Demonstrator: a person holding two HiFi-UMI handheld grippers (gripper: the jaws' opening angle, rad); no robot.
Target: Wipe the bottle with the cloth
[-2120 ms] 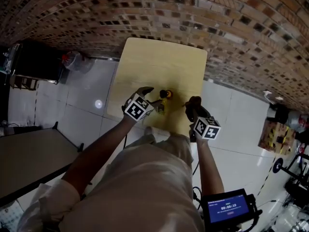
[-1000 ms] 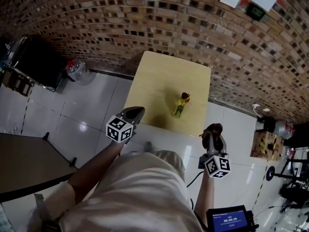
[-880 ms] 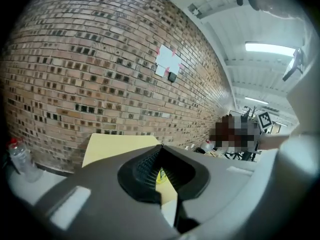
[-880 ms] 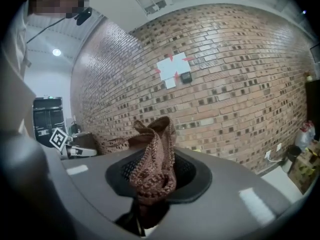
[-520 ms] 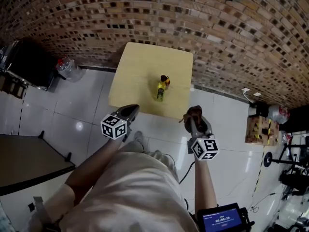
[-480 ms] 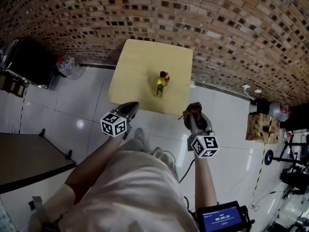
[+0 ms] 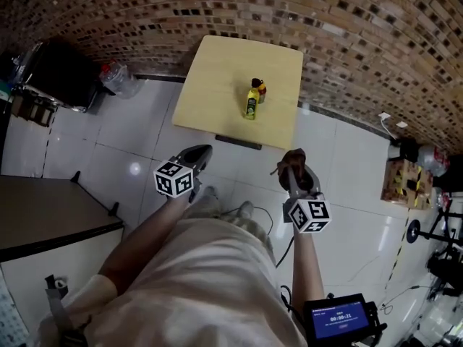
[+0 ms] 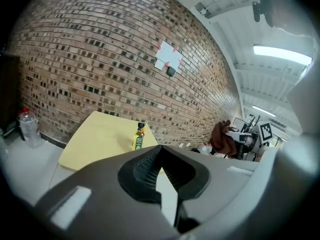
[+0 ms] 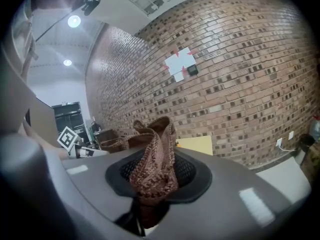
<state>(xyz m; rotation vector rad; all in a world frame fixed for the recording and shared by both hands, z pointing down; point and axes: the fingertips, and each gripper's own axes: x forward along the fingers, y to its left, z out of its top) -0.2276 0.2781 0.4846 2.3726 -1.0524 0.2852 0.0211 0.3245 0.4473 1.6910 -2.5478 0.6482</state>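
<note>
You've drawn back from the tabletop (image 7: 217, 85) where the bottle (image 7: 252, 103) stands, left hand-held gripper (image 7: 202, 151) clenched empty, right hand-held gripper (image 7: 293, 168) clamping the cloth (image 9: 152, 159) ready to wipe.

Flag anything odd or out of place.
Nothing spilled or askew: the bottle stands upright on the table. Only oddity: the left gripper and right gripper, which clamps the cloth, hang over the floor, short of the table.

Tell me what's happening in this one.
A person holds a gripper in each hand, both over the floor short of the table. The right gripper is shut on a brown cloth; the left gripper is shut and empty. The bottle stands upright on the table, with nothing touching it. No wiping is under way.
</note>
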